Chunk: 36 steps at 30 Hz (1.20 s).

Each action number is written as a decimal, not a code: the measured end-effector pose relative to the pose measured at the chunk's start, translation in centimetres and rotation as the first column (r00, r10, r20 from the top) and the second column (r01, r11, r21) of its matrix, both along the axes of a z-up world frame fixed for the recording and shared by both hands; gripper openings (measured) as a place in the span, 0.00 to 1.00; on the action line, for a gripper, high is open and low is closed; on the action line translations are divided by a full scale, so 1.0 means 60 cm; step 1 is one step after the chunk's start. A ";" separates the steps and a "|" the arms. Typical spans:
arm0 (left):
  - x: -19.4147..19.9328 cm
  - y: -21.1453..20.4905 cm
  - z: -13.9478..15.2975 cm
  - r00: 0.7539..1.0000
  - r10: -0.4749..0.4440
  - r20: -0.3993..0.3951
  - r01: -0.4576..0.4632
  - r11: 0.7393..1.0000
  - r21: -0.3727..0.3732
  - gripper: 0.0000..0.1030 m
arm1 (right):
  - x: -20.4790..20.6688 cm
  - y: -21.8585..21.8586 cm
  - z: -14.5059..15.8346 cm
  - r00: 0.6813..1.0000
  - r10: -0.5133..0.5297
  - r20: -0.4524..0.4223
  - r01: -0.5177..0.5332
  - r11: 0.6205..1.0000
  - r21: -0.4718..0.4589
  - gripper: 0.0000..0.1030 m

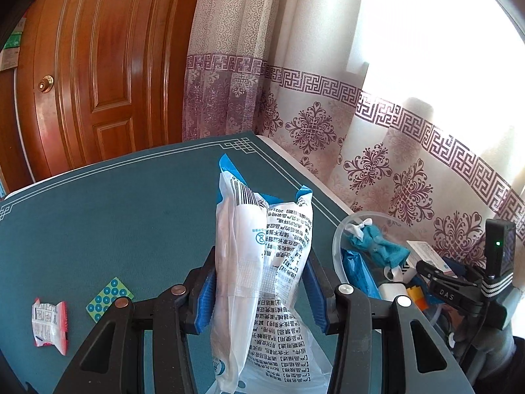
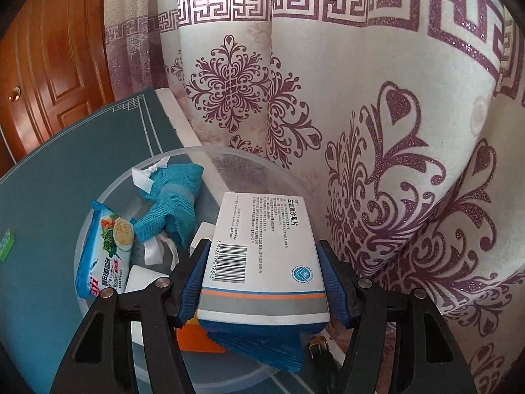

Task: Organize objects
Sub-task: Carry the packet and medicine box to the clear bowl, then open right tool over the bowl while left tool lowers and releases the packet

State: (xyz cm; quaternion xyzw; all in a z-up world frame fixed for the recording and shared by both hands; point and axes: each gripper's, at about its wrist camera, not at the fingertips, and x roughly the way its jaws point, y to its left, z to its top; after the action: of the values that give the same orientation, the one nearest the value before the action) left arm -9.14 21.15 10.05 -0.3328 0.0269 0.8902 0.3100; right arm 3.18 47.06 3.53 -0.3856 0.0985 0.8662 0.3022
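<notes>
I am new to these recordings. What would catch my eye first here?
First, the white printed plastic bag clamped upright in the left hand-held gripper above the teal table. Next, the white medicine box gripped by the right hand-held gripper over the clear tub beside the purple-patterned curtain.

Left claw (image 1: pixel 259 282): low centre of frame, blue pads clamped on both sides of white plastic packet (image 1: pixel 262 279), packet upright between fingers. Right claw (image 2: pixel 265 279): low centre of frame, pads pressed on side edges of white medicine box (image 2: pixel 262 256), box tilted forward-up.
</notes>
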 end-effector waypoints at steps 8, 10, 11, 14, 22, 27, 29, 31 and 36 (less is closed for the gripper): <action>0.005 0.006 -0.005 0.999 -0.028 0.015 0.028 1.000 0.003 0.48 | 0.018 -0.013 0.018 0.999 0.011 -0.047 -0.010 1.000 0.025 0.63; 0.007 0.007 -0.006 0.999 -0.036 0.016 0.036 0.999 0.007 0.48 | 0.025 -0.023 0.026 0.998 0.014 -0.063 -0.011 0.999 0.043 0.65; 0.008 0.007 -0.007 0.999 -0.041 0.018 0.041 0.999 0.008 0.48 | 0.029 -0.028 0.030 0.997 0.015 -0.071 -0.011 0.999 0.052 0.67; 0.011 0.012 -0.008 0.998 -0.057 0.023 0.056 0.998 0.012 0.48 | 0.042 -0.042 0.041 0.995 0.020 -0.096 -0.013 0.997 0.071 0.68; 0.023 0.028 -0.013 0.996 -0.087 0.016 0.087 0.996 -0.002 0.48 | 0.087 -0.086 0.065 0.987 0.088 -0.138 -0.072 0.991 0.117 0.68; 0.031 0.047 -0.028 0.995 -0.081 0.066 0.082 0.997 -0.010 0.48 | 0.117 -0.105 0.059 0.980 0.137 -0.142 -0.119 0.984 0.130 0.68; 0.040 0.061 -0.038 0.991 -0.093 0.094 0.095 0.995 -0.017 0.48 | 0.126 -0.107 0.054 0.978 0.150 -0.145 -0.132 0.983 0.129 0.68; 0.051 0.078 -0.045 0.989 -0.103 0.108 0.107 0.994 -0.028 0.48 | 0.132 -0.106 0.051 0.975 0.161 -0.154 -0.144 0.982 0.119 0.68; 0.071 0.122 -0.044 0.985 -0.128 0.114 0.135 0.990 -0.047 0.48 | 0.149 -0.095 0.043 0.966 0.179 -0.185 -0.165 0.982 0.088 0.68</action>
State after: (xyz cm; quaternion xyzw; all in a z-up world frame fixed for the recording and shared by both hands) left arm -4.86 28.45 7.41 -0.3876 0.0559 0.8469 0.3599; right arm 12.15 41.39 6.08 -0.2962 0.0623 0.9253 0.2287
